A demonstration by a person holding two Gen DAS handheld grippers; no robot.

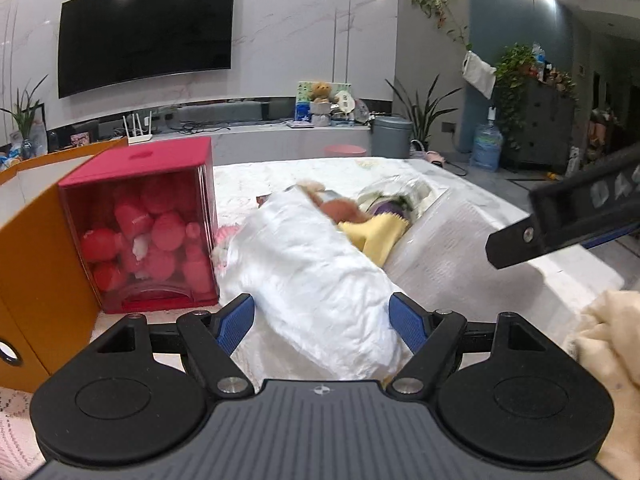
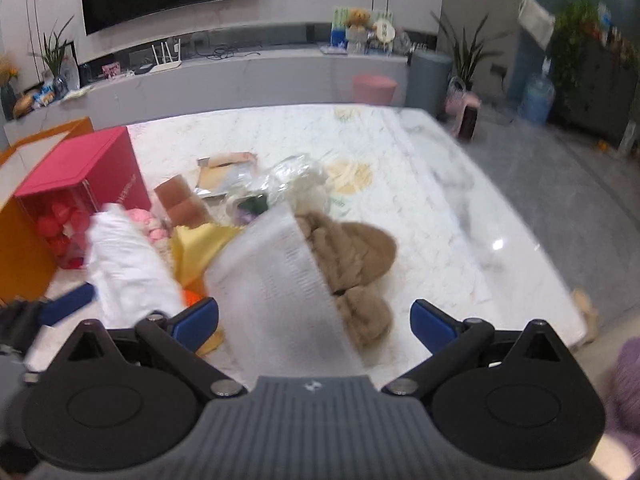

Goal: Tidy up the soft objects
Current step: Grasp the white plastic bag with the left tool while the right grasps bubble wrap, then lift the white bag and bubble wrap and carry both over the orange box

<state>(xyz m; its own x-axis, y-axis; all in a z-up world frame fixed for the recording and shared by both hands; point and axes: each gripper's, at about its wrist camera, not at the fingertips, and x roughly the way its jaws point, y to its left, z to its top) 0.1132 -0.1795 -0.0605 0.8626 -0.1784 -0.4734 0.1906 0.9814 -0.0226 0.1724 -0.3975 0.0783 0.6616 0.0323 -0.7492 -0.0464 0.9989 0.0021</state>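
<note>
Left claw (image 1: 322, 320) spread wide around fluffy white cloth bundle (image 1: 320, 272) on marble counter (image 2: 420, 184), beside red clear-fronted box (image 1: 140, 224); not clamped. Right claw (image 2: 314, 320) open over ribbed white cloth (image 2: 276, 284), tan plush (image 2: 352, 252) behind. Step: grasp approach. Next: close on bundle.

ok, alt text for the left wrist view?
The open left tool straddles a white fluffy cloth lying on a white marble table. A red box of red toys stands to the left; a yellow cloth lies behind.
</note>
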